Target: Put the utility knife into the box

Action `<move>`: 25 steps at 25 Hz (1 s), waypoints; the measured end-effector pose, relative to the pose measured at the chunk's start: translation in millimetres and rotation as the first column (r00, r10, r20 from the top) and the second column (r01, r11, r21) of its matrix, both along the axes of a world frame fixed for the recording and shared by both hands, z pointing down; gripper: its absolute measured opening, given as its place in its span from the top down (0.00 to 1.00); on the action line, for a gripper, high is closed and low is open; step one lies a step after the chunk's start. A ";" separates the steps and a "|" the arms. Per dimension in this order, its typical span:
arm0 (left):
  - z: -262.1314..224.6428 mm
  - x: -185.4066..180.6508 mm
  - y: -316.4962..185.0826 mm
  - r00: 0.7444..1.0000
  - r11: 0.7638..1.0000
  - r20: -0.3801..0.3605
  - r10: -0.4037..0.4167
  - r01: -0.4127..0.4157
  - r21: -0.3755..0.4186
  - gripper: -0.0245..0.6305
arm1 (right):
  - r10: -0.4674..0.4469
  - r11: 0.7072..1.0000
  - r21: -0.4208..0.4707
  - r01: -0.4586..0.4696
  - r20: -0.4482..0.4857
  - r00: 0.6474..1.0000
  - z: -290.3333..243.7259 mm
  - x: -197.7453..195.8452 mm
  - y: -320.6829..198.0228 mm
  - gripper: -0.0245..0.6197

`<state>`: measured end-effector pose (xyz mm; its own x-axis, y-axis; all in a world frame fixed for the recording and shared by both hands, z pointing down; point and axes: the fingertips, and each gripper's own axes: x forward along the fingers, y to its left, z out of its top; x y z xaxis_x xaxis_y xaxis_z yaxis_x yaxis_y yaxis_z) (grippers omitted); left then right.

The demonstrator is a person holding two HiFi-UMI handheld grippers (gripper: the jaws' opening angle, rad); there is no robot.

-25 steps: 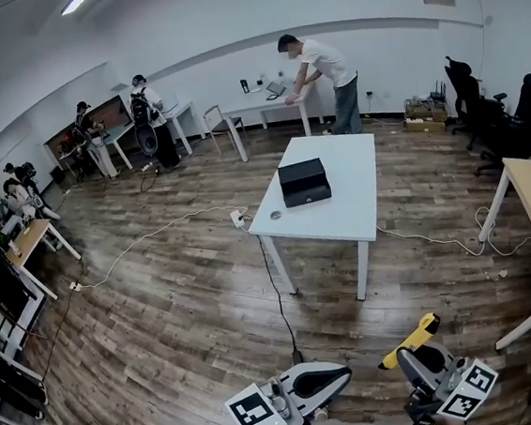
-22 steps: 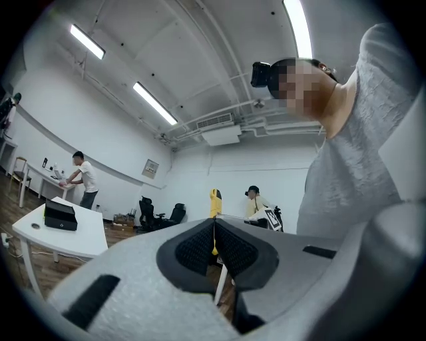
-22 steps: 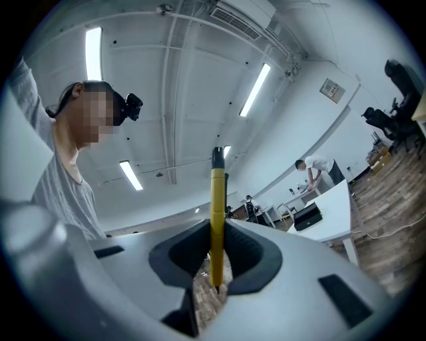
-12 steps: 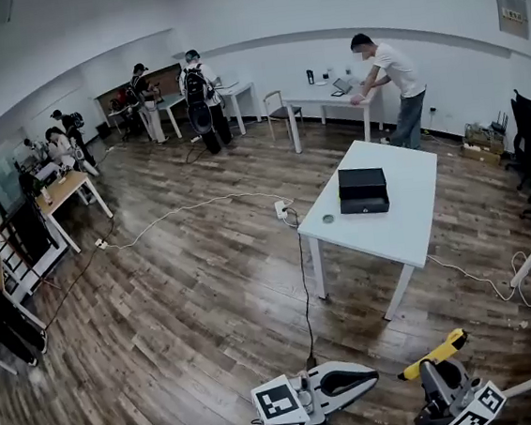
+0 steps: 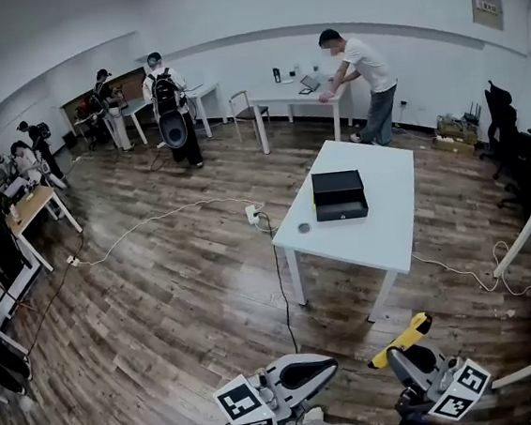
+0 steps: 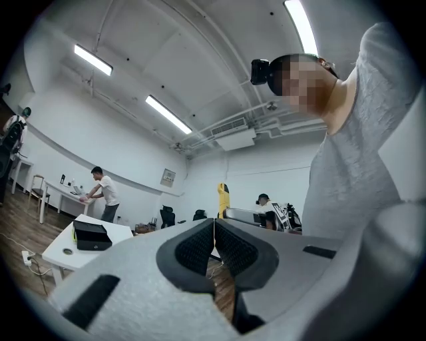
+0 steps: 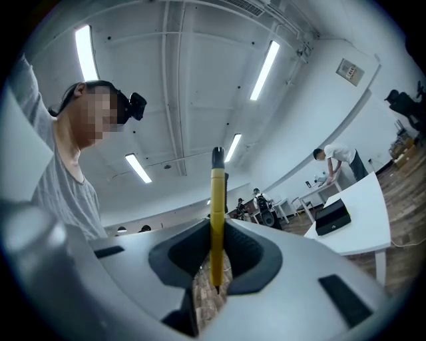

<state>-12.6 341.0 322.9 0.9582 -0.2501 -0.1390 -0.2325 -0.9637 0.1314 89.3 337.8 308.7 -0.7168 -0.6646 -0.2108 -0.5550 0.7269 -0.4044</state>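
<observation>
**Yellow knife held far from the box**

The right gripper (image 7: 217, 233) pinched the utility knife (image 5: 400, 340) between its jaws. The knife was yellow with a dark tip, and it stuck out past the jaws. The left gripper (image 6: 213, 230) had its jaws pressed together with nothing between them. Both grippers were low and close to the person, over the wood floor (image 5: 162, 303). The black box (image 5: 339, 194) sat on the white table (image 5: 386, 237), well apart from the grippers. A small round thing (image 5: 303, 228) lay on the table near the box.
</observation>
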 end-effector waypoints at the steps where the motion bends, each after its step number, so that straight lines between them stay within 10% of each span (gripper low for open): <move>1: -0.1 -5.0 -8.7 1.000 1.000 0.000 -0.009 0.009 0.001 0.93 | 0.001 1.000 -0.002 -0.001 -0.004 1.000 -0.2 -2.4 -5.6 0.85; 12: 2.7 -49.4 -75.6 0.999 0.999 -0.004 -0.052 0.052 0.004 0.93 | 0.053 0.998 0.029 -0.052 -0.055 0.997 -3.5 -21.0 -57.5 0.85; 25: 23.2 0.9 -89.0 0.991 0.993 0.071 0.115 -0.112 -0.040 0.93 | 0.130 0.991 -0.017 -0.131 -0.050 0.990 10.9 4.0 -76.2 0.85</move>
<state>-11.7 252.1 346.1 0.9879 -0.1426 -0.0606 -0.1320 -0.9794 0.1528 93.3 261.6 319.6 -0.6329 -0.7567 -0.1637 -0.6639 0.6392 -0.3882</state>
